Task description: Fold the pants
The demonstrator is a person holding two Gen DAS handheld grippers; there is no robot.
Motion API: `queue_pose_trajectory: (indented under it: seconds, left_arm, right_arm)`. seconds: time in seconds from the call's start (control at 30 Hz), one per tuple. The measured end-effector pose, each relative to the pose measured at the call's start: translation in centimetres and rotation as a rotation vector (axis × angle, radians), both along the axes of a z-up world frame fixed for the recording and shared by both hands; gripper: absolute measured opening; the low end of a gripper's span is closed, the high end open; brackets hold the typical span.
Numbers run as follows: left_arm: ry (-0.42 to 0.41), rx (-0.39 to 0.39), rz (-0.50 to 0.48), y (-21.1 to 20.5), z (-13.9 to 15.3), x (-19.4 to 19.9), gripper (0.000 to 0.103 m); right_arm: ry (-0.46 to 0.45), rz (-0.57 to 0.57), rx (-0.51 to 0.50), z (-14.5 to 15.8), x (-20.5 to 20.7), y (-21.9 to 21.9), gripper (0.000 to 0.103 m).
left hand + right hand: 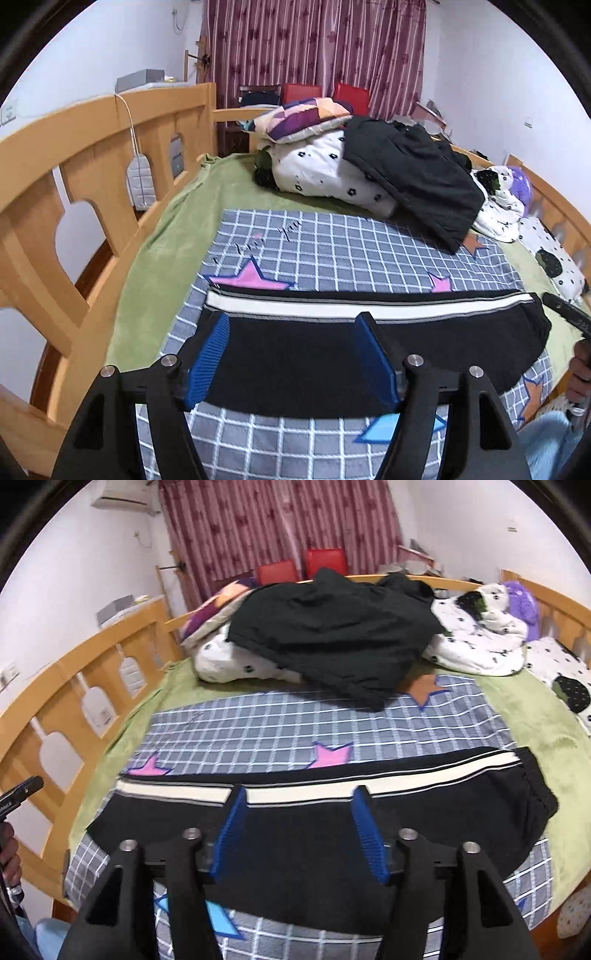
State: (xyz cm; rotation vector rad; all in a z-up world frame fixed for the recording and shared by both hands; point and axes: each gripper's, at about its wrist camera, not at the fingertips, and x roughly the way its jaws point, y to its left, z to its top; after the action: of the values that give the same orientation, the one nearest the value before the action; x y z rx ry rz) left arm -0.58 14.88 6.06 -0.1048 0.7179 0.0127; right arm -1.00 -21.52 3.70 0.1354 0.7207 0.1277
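Both sets of fingers, left gripper (291,354) and right gripper (299,834), stand open and empty above the black pants (369,354), which lie folded compactly on the checked blanket (332,243); folding looks essentially done.

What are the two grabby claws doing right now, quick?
Left gripper: open, holding nothing, above the black pants.
Right gripper: open, holding nothing, above the same pants.
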Motion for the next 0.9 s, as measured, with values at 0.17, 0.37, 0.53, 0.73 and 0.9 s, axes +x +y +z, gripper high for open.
queue_pose_trajectory:
  seconds: [0.17,0.37,0.53,0.73,0.9]
  left_arm:
    - [0.049,-0.185,0.049,1.9,-8.5,-1.7,0.071]
    - [0.168,-0.398,0.197,7.9,-20.1,-2.9,0.057]
    - [0.141,-0.513,0.272,12.1,-23.4,-1.1,0.05]
    - [0.174,-0.486,0.285,14.0,-24.0,4.0,0.042]
    - [0.142,-0.621,0.357,16.5,-25.1,4.0,0.018]
  right_arm:
    - [0.005,0.037,-0.043,-4.3,-0.6,1.1,0.063]
    - [0.086,-0.006,-0.072,-7.1,-0.6,-0.9,0.061]
    - [0.054,-0.017,-0.016,-7.2,-0.4,-1.9,0.061]
    - [0.095,0.006,-0.029,-8.7,1.2,-1.4,0.061]
    - [0.105,0.013,-0.117,-9.9,2.0,-0.6,0.061]
